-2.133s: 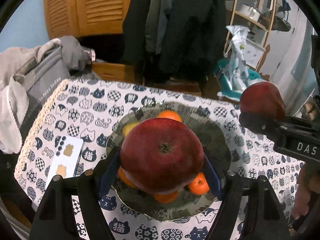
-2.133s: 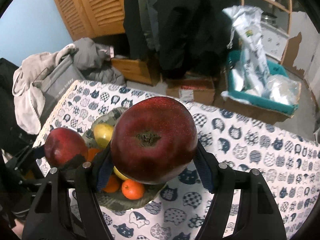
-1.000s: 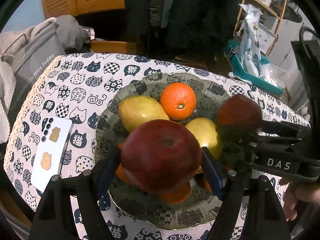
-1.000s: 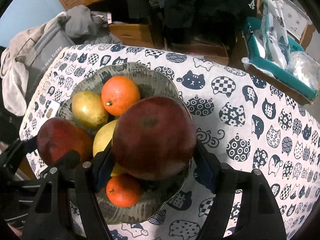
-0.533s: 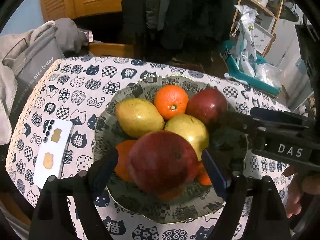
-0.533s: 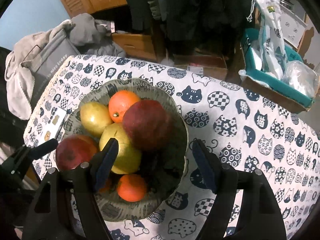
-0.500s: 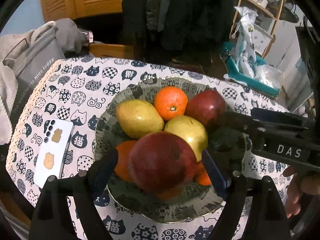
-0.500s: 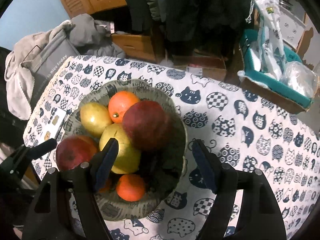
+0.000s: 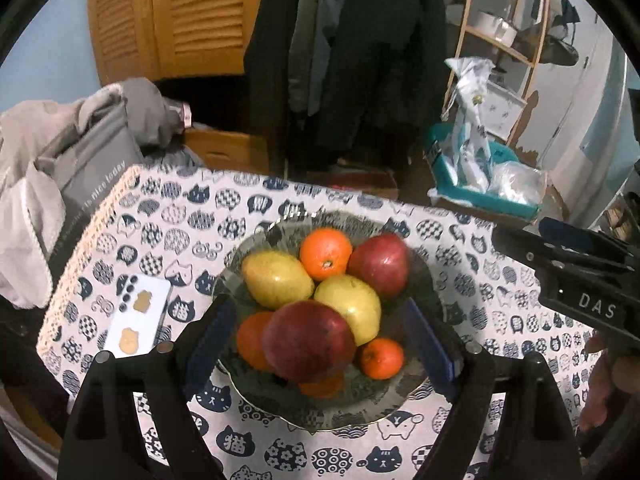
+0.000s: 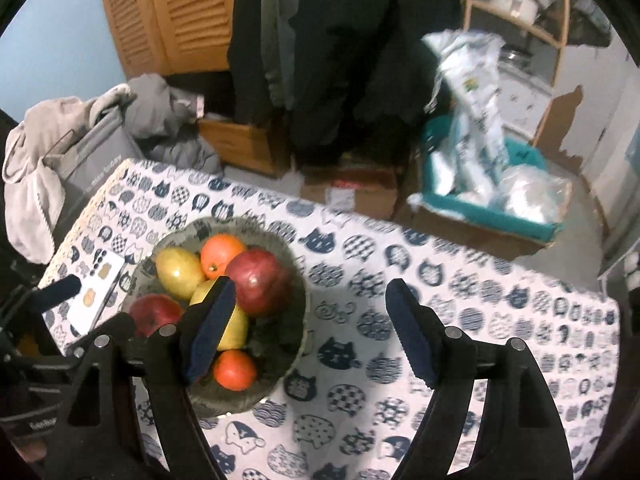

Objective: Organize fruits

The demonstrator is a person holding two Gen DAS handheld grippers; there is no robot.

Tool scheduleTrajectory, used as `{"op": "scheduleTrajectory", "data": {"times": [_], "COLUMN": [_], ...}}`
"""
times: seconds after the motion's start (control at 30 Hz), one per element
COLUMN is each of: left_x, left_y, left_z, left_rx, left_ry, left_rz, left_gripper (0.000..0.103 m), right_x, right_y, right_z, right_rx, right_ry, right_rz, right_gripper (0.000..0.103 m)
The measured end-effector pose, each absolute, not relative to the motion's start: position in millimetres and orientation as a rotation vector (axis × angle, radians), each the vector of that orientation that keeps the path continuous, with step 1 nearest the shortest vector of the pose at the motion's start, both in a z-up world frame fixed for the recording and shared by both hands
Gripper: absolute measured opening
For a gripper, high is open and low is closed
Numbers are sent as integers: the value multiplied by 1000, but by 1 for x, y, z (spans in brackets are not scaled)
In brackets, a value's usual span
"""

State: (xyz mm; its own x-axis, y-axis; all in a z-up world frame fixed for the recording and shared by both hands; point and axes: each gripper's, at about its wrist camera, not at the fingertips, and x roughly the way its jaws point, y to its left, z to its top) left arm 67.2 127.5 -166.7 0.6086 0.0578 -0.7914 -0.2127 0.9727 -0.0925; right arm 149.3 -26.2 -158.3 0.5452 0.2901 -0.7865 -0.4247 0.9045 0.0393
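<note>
A dark glass bowl (image 9: 420, 280) on the cat-print tablecloth holds two red apples (image 9: 308, 340) (image 9: 380, 260), two yellow fruits (image 9: 276, 280), and several oranges (image 9: 326, 254). My left gripper (image 9: 320, 340) hangs open above the bowl's near side, its blue pads clear of the near apple. In the right wrist view the bowl (image 10: 296, 344) lies at lower left with the far apple (image 10: 260, 284) on top. My right gripper (image 10: 312, 324) is open and empty, raised above the bowl's right rim. It also shows in the left wrist view, where the right gripper (image 9: 560, 264) sits at the right edge.
A white phone (image 9: 140, 320) lies on the cloth left of the bowl. A grey bag (image 9: 92, 176) with clothes stands off the table's left corner. Beyond the far edge are a cardboard box (image 10: 352, 192), a teal bin (image 10: 500, 208) of plastic bags, hanging coats and a shelf.
Both grippers lowered their apples into the bowl, let go and opened. Since then both have lifted up and back, and the two apples stay in the bowl.
</note>
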Motion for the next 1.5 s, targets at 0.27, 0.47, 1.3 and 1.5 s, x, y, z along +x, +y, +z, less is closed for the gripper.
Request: {"op": "scheduleTrajectory", "data": {"times": [0.27, 0.47, 1.3, 1.5], "left_x": [49, 34, -18, -18], "left_y": [112, 101, 73, 71], "left_z": [-118, -79, 16, 17], "left_rx": [-116, -78, -81, -90], "left_ry": [788, 697, 442, 439], "left_rz": [139, 126, 60, 58], "left_gripper": [92, 100, 103, 103], "right_x": [121, 95, 14, 14], "right_y": [-51, -70, -135, -146], "right_z": [-108, -66, 18, 18], "right_rx": [-162, -167, -135, -113], "right_ry": [790, 697, 440, 430], "right_rz": [372, 352, 286, 265], "right_gripper": [81, 82, 83, 83]}}
